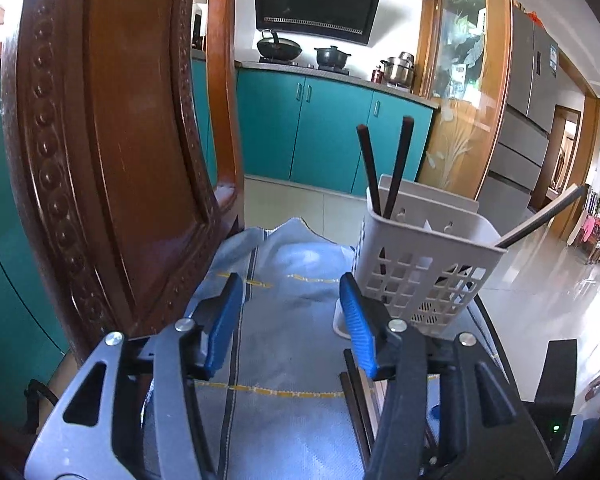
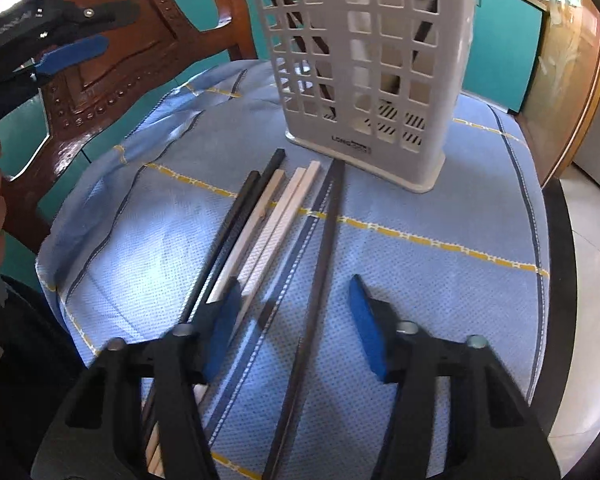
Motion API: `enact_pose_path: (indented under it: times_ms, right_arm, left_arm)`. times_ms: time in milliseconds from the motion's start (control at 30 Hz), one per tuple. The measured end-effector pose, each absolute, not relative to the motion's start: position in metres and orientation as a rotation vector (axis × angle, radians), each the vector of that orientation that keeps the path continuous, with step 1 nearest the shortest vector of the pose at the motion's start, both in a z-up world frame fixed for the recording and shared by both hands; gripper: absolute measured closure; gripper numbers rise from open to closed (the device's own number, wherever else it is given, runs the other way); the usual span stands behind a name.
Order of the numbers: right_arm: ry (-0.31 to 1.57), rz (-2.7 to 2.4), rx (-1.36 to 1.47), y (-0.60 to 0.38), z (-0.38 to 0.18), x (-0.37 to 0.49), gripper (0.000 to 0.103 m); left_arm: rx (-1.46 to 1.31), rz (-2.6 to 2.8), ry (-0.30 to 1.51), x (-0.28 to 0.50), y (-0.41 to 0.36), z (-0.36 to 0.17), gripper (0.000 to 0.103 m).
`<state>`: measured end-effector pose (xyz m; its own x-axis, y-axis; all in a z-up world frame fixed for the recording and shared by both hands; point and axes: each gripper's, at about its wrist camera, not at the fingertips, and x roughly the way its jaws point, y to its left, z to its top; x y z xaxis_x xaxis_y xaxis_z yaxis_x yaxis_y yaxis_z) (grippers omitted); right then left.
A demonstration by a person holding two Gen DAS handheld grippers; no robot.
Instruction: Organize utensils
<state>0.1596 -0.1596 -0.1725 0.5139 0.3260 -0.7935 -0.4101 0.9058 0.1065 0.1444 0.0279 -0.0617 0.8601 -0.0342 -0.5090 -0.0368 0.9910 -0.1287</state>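
While left view hides them, right shows loose chopsticks [image 2: 276, 216].

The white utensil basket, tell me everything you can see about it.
The utensil basket is pale plastic, tall and rectangular, with square cut-outs in its walls, slots in its floor and a flared base printed with a small logo. It stands upright on the blue cloth, beyond the loose chopsticks. An inner divider splits it; three dark chopsticks lean inside. Neither tool touches it.
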Motion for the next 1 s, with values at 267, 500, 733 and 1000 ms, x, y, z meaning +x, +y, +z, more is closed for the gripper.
enact_pose_path:
  times_ms: [267,500,733,1000]
  right_arm:
    - [0.983,0.468,0.001,-0.173,-0.175,0.161,0.095]
    - [0.992,0.437,0.145,-0.212,-0.173,0.162,0.097]
    - [0.981,0.362,0.210,-0.244,-0.169,0.161,0.097]
    - [0.959,0.444,0.158,-0.225,-0.166,0.154,0.097]
  left_arm:
    - [-0.100,0.001,0.574,0.147,0.022,-0.071,0.050]
    - [-0.086,0.000,0.607,0.148,0.019,-0.077,0.048]
    - [-0.066,0.015,0.659,0.151,0.016,-0.086,0.045]
    - [-0.081,-0.012,0.791,0.162,0.010,-0.110,0.043]
